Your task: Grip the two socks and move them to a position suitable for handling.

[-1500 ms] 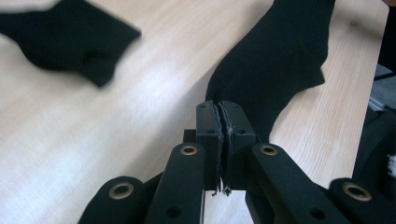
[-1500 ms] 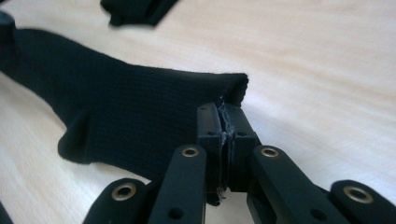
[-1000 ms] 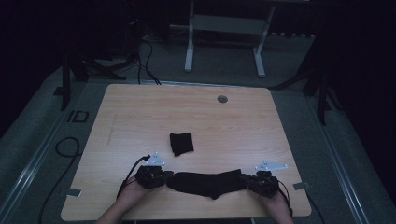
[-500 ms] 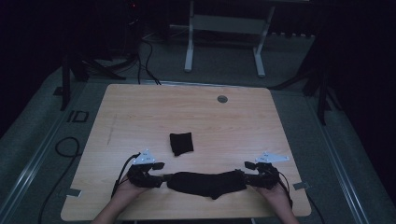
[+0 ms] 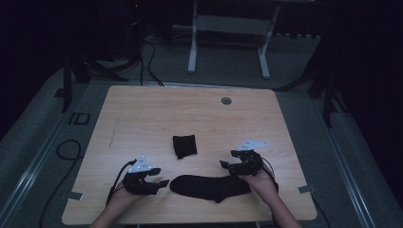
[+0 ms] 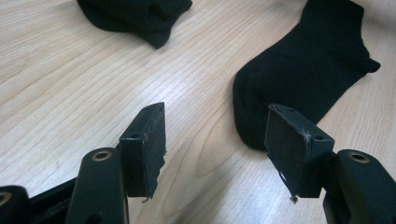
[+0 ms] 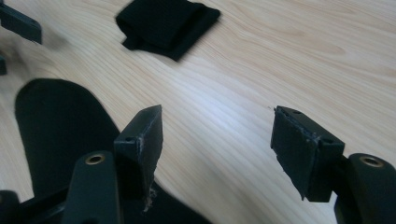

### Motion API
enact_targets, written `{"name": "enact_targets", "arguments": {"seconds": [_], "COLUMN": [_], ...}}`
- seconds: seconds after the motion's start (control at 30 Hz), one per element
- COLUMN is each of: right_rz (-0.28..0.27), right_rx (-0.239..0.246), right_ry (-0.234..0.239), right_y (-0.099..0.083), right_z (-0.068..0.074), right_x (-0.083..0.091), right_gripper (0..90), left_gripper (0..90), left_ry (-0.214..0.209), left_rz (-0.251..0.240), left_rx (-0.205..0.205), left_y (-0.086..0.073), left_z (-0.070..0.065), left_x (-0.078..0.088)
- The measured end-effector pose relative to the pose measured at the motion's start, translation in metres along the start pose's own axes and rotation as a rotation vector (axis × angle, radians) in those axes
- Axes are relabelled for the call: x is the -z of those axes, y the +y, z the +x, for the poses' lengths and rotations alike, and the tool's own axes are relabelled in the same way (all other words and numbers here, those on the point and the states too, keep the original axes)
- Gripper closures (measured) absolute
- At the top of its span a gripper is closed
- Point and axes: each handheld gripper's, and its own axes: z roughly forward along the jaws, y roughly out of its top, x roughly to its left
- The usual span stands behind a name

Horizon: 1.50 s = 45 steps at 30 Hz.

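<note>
Noted a flat black fabric sock (image 5: 210,187) lying spread along the lower middle of the high view, on the pale wood-grain table top (image 5: 157,114), toe end toward the lower left and cuff end toward the lower right. Noted a second black sock, folded into a small square bundle (image 5: 184,145), just above it near frame centre, apart from the flat one. Found the left gripper (image 5: 159,178) at lower left, just beside the toe end, jaws spread wide and holding nothing; in the left gripper view saw bare wood between the two pads (image 6: 149,149) and the rounded toe of the flat sock (image 6: 308,70) passing behind the right-hand pad, contact not resolvable. Found the right gripper (image 5: 227,164) at lower right, over the cuff end, likewise released and empty; in the right gripper view saw bare table between the pads (image 7: 144,144), dark sock fabric (image 7: 60,135) at lower left of frame running under the left-hand jaw, the folded bundle (image 7: 168,25) at top. Judged the sock light, thin and limp: no stiffness, likely to sag and fold under its own weight if lifted from one point, not fragile, not slippery on padded jaws. Judged the best hold to be an edge pinch at each end, toe and cuff together, pads pressed close to the table to catch the thin layer.
</note>
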Motion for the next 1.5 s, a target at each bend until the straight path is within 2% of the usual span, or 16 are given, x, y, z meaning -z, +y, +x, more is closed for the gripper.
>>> {"name": "enact_targets", "arguments": {"seconds": [0.17,0.27,0.37,0.43,0.73,0.87,1.03,1.17,1.27,1.33,1.4,1.5], "right_rz": [0.014,0.029,0.029,0.03,0.047,0.064,0.096,0.129,0.182,0.207,0.208,0.215], "right_rx": [0.022,0.045,0.051,0.066,0.062,0.05,0.052,0.054,0.067,0.079,0.085,0.082], "right_ry": [0.032,0.041,0.041,0.045,0.063,0.075,0.09,0.073,0.059,0.046,0.042,0.058], "right_y": [0.016,0.028,0.031,0.045,0.076,0.089,0.1,0.102,0.098,0.095,0.094,0.094], "right_z": [0.009,0.015,0.017,0.022,0.031,0.036,0.046,0.049,0.048,0.048,0.047,0.047], "right_x": [-0.02,-0.032,-0.035,-0.047,-0.085,-0.103,-0.126,-0.141,-0.153,-0.157,-0.158,-0.157], "right_gripper": [31.6,31.6,31.9,32.8,41.0,41.4,38.9,36.9,37.9,43.0,48.9,67.4], "left_gripper": [38.8,38.8,38.9,38.9,38.8,38.8,38.8,38.8,38.9,38.8,38.8,38.8], "left_ry": [-0.012,-0.009,-0.015,-0.019,-0.021,-0.016,-0.02,-0.021,-0.02,-0.02,-0.021,-0.02], "left_rz": [-0.002,0.016,0.014,0.016,0.005,-0.004,-0.007,-0.005,-0.006,-0.006,-0.007,-0.01], "left_rx": [-0.004,-0.008,-0.007,-0.003,0.017,0.024,0.027,0.026,0.027,0.028,0.029,0.03], "left_y": [-0.003,-0.005,-0.005,-0.006,-0.007,-0.007,-0.007,-0.007,-0.008,-0.007,-0.007,-0.006], "left_z": [0.0,-0.001,-0.001,-0.001,0.001,0.002,0.002,0.002,0.002,0.003,0.003,0.003], "left_x": [0.001,0.0,-0.001,-0.001,0.0,0.001,0.001,0.002,0.002,0.002,0.002,0.002]}}
